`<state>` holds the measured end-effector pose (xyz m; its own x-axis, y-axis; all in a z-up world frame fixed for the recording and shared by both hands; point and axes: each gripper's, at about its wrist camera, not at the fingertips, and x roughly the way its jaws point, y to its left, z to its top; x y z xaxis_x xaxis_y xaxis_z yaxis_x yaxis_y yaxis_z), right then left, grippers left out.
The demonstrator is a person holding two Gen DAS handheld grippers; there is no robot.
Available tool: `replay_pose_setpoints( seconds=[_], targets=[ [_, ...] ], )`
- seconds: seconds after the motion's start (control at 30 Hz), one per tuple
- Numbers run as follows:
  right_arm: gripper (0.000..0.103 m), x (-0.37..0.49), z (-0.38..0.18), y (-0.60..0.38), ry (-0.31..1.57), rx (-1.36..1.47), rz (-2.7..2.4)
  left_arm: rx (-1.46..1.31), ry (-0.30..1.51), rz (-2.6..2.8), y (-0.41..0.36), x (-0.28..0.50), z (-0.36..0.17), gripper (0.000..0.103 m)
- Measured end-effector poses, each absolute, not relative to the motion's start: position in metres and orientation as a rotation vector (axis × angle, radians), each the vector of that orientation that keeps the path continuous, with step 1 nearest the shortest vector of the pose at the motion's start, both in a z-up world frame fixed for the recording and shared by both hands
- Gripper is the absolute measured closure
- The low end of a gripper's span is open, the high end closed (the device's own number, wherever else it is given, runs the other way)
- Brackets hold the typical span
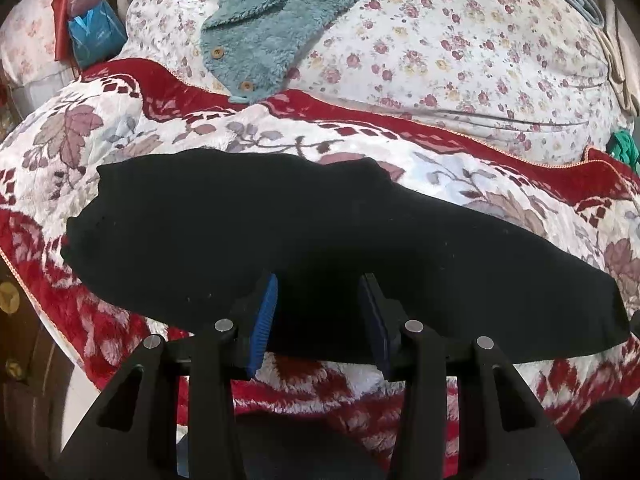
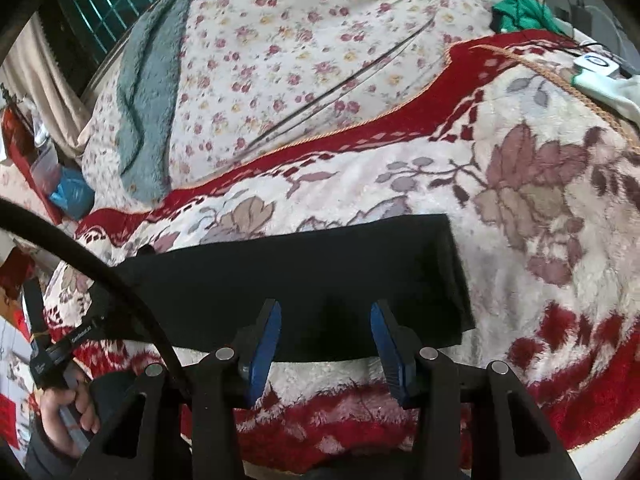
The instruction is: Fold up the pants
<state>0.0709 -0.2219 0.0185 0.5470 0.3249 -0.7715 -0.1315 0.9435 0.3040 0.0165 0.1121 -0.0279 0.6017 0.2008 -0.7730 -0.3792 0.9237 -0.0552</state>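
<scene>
On the red floral blanket I see black pants lying folded, my left hand-held gripper and right hand-held gripper both parted, gripping nothing.

A big bed has a cream sheet with small pink flowers. A fluffy red and white blanket with leaf shapes lies on it. Flat black pants lie on the blanket. A fuzzy teal top with buttons lies on the sheet.
</scene>
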Motion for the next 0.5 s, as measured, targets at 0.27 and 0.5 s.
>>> replay_pose_setpoints(
  seconds=[0.27, 0.5],
  targets=[
    [0.057, 0.0699, 0.0202, -0.2254, 0.947, 0.232, 0.241, -0.243, 0.871, 0.333, 0.1127, 0.0167, -0.0297, 0.061],
    [0.057, 0.0694, 0.0195, -0.2254, 0.955, 0.224, 0.209, -0.277, 0.871, 0.317, 0.1185, 0.0184, -0.0293, 0.061]
  ],
)
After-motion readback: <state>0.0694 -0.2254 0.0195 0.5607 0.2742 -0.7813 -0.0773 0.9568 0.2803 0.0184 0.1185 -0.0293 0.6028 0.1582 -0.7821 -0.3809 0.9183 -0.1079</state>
